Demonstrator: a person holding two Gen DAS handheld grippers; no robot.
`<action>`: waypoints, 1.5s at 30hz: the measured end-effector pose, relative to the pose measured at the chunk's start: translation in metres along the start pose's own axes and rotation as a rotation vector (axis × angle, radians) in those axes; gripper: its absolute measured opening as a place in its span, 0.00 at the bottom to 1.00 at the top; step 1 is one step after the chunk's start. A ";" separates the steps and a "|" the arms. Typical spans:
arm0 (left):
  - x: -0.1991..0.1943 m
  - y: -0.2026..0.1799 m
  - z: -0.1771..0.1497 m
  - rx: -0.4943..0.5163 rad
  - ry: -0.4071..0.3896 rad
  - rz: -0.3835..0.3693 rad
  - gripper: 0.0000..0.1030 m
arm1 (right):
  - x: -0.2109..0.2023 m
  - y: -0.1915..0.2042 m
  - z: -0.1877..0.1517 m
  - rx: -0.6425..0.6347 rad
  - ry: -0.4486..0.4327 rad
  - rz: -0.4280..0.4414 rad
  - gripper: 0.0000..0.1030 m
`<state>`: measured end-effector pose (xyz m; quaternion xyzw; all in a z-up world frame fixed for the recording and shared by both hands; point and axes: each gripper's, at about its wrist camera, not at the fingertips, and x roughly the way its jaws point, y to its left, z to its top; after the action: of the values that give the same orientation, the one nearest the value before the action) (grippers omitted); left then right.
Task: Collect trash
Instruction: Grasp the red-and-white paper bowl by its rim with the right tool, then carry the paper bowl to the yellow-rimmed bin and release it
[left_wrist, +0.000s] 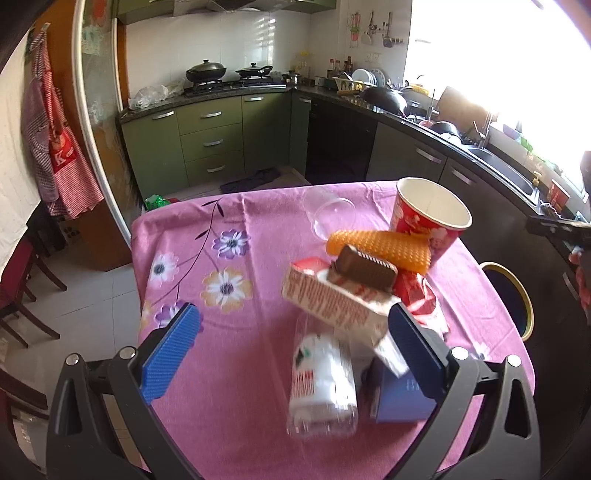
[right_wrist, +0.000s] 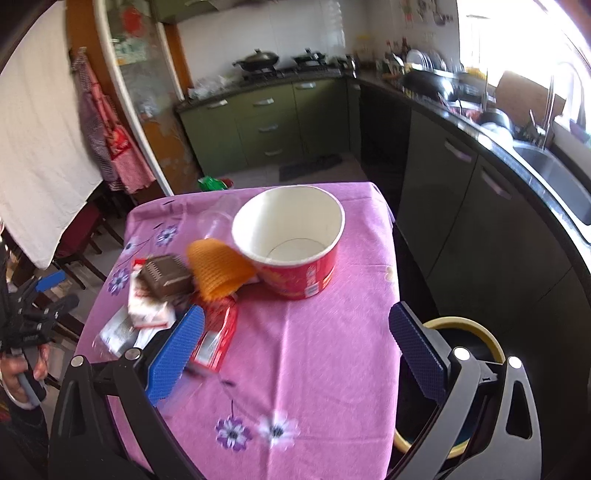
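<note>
Trash lies on a pink flowered tablecloth (left_wrist: 221, 369): a clear plastic bottle (left_wrist: 323, 384), a white-and-red carton (left_wrist: 332, 306), a brown tray (left_wrist: 364, 267), an orange foam net (left_wrist: 380, 245), a red wrapper (left_wrist: 413, 291), a blue box (left_wrist: 400, 398), a clear cup (left_wrist: 330, 216) and a red paper bucket (left_wrist: 428, 218). My left gripper (left_wrist: 291, 328) is open above the bottle and carton. My right gripper (right_wrist: 295, 328) is open over the cloth (right_wrist: 314, 369), in front of the bucket (right_wrist: 295, 251), with the red wrapper (right_wrist: 216, 332) beside its left finger.
A yellow-rimmed bin (right_wrist: 465, 387) stands on the floor at the table's right edge; it also shows in the left wrist view (left_wrist: 513, 299). Kitchen counters (left_wrist: 461, 140) run behind and to the right. Dark chairs (left_wrist: 18, 295) stand to the left.
</note>
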<state>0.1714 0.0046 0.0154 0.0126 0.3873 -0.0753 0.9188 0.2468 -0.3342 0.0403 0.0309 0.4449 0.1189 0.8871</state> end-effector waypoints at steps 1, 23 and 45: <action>0.006 0.001 0.007 0.004 0.010 -0.012 0.95 | 0.015 -0.007 0.015 0.017 0.037 -0.001 0.96; 0.069 -0.003 0.032 0.074 0.202 -0.044 0.95 | 0.199 -0.042 0.083 0.101 0.445 -0.079 0.38; 0.029 -0.016 0.011 0.125 0.184 -0.061 0.95 | 0.112 -0.098 0.075 0.176 0.340 -0.065 0.03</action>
<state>0.1970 -0.0157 0.0035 0.0650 0.4646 -0.1256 0.8741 0.3889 -0.3984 -0.0178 0.0734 0.5979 0.0544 0.7963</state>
